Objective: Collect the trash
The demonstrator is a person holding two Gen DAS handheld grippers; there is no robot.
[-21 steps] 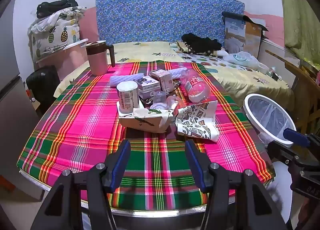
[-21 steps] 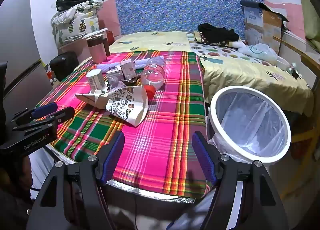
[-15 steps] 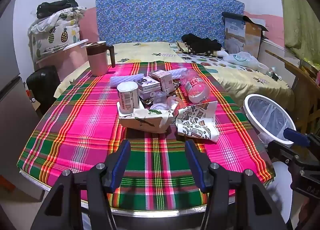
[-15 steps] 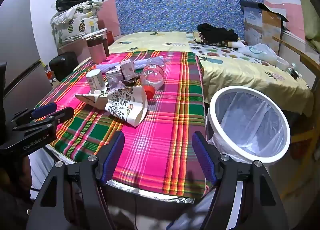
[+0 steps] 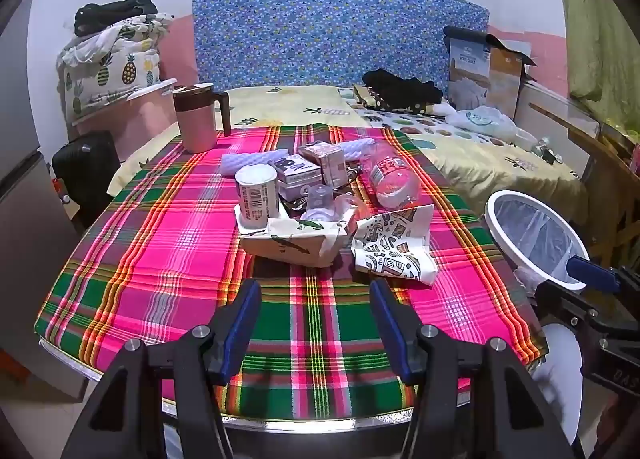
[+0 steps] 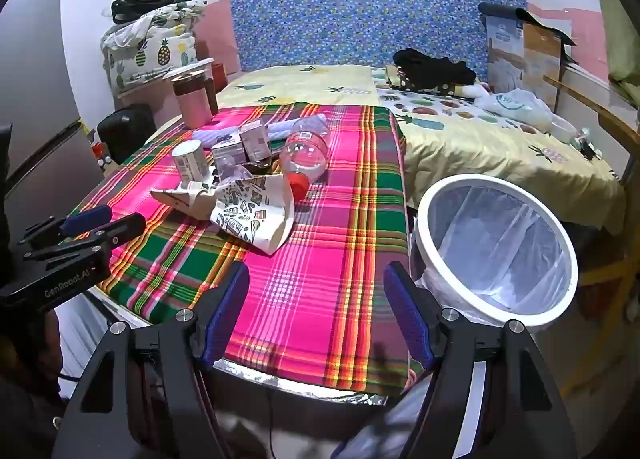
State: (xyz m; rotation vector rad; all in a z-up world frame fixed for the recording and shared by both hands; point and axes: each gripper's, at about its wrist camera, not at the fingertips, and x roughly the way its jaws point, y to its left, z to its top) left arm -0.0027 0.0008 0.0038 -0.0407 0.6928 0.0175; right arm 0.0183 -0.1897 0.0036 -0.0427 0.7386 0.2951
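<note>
A heap of trash lies mid-table: a tin can (image 5: 257, 194), small cartons (image 5: 327, 163), a clear plastic bottle with a red cap (image 5: 387, 183), a crumpled white paper box (image 5: 294, 241) and a patterned paper bag (image 5: 394, 249). The right wrist view shows the same bottle (image 6: 305, 155) and bag (image 6: 256, 217). My left gripper (image 5: 314, 323) hovers open over the table's near edge, short of the heap, nothing between its fingers. My right gripper (image 6: 316, 313) is open too, above the table's near right corner, beside the white-rimmed bin (image 6: 496, 247) lined with a clear bag.
The table wears a pink and green plaid cloth (image 5: 168, 243). A pink jug (image 5: 196, 123) stands at its far left. Behind is a bed (image 5: 460, 155) with clothes and a plastic bag. A black suitcase (image 5: 86, 167) stands left of the table, the bin (image 5: 534, 235) at its right.
</note>
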